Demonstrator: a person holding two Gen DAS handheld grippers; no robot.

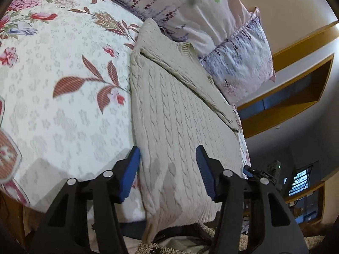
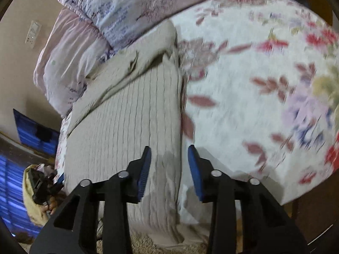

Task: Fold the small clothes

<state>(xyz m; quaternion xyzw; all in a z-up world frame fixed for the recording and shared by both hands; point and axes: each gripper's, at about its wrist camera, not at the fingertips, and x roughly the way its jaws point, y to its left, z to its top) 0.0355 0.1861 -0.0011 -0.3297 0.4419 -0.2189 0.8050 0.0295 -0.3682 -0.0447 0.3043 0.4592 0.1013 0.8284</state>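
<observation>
Sweater (image 1: 173,114): 1, beige, folded.
Pillows (image 1: 211,21): 2, behind sweater.
Your L claw (image 1: 168,154): spread over sweater.
Your R claw (image 2: 169,154): spread, nothing pinched, sweater's edge.

— What does your right wrist camera give you?

— Your right gripper (image 2: 169,154) hangs over the beige cable-knit sweater (image 2: 127,116), jaws apart, nothing pinched. The left pad sits above the knit; the right pad sits just past the sweater's right edge, over the floral bedsheet (image 2: 254,105).

— And around the sweater?

— A sleeve is folded across its far end. Beyond that lie the lilac pillows (image 2: 101,21). Left of its near corner you can see your other gripper (image 2: 57,182), small and dim, held in a hand.
</observation>
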